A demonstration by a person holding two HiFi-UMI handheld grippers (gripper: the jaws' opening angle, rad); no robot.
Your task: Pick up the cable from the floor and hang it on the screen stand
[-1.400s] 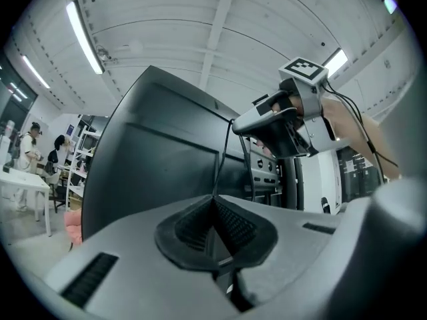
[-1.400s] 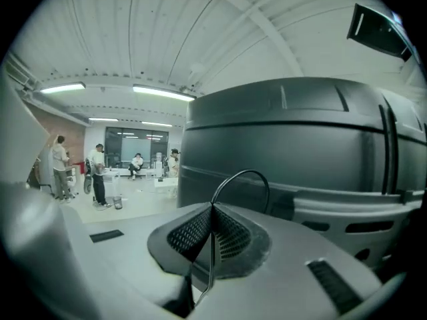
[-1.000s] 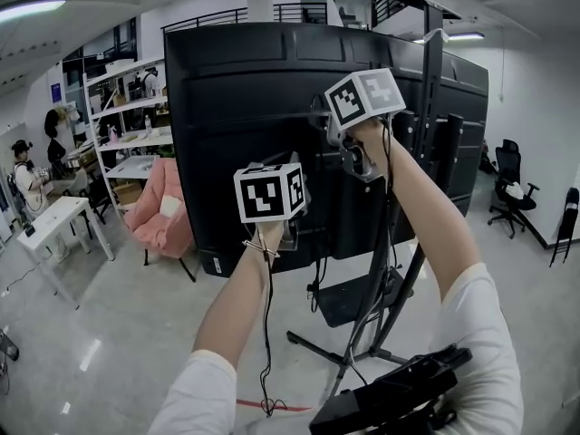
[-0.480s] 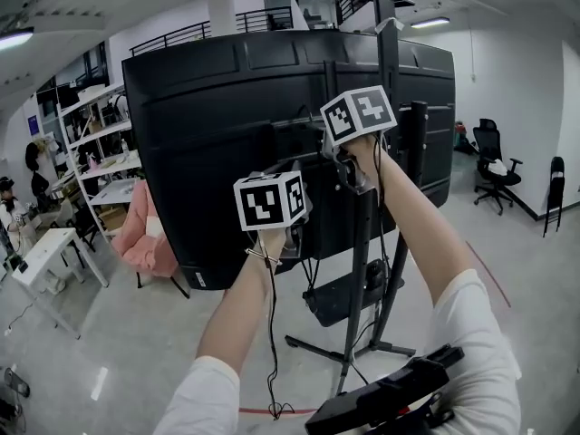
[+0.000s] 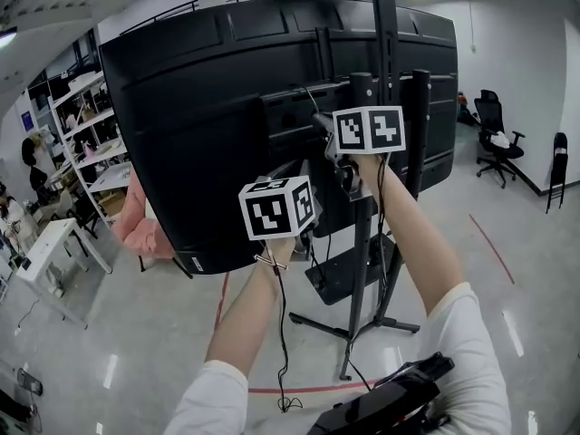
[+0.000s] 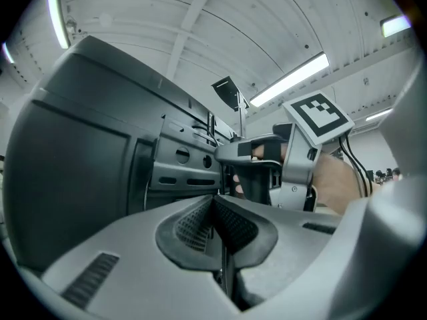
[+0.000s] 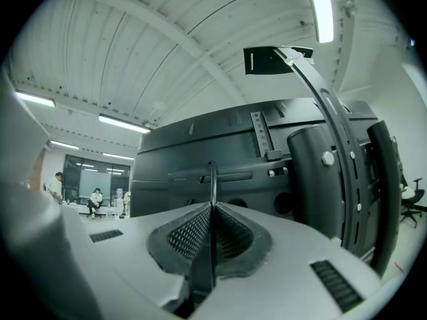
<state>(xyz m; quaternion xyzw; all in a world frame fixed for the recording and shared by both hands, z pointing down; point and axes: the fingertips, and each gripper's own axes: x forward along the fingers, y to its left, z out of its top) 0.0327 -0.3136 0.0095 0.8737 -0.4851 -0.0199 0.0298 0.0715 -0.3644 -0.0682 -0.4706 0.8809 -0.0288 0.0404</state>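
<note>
Cable [image 5: 282, 333] — thin, black, cord-like — drops from under the left wrist in the head view and ends low down in a small loose curl. Whether that curl touches the floor [image 5: 145, 333] I cannot tell.

The left claw [image 6: 215, 212] is clenched. Its own view shows the ribbed pads pressed together, with a dark strand lying in the seam below them and nothing standing out above. The right claw [image 7: 212, 219] is clenched on the cable, and here its view gives what the head view cannot — a short black length rising straight up out of the pads.

From the head, both pairs of pads are hidden behind the marker cubes, the left cube [image 5: 278, 208] lower and nearer, the right cube [image 5: 369, 130] higher and farther. The left gripper view alone shows the right gripper ahead of it, with the person's hand [image 6: 333, 182] wrapped round the handle. Just beside that is the grey slotted mounting bracket [image 6: 180, 169].

Past the claws stands the screen stand [image 5: 358, 279], its black uprights rising from splayed legs on the glossy floor. It carries the dark back of the screen [image 5: 190, 125], which fills most of the head view.

Farther off are a red tape line [image 5: 299, 390] on the floor, a pink chair [image 5: 136, 220], shelves [image 5: 86, 125] at the left, and an office chair [image 5: 489, 120] at the right. Only the right gripper view catches seated people [image 7: 97, 199] far off at the left.
</note>
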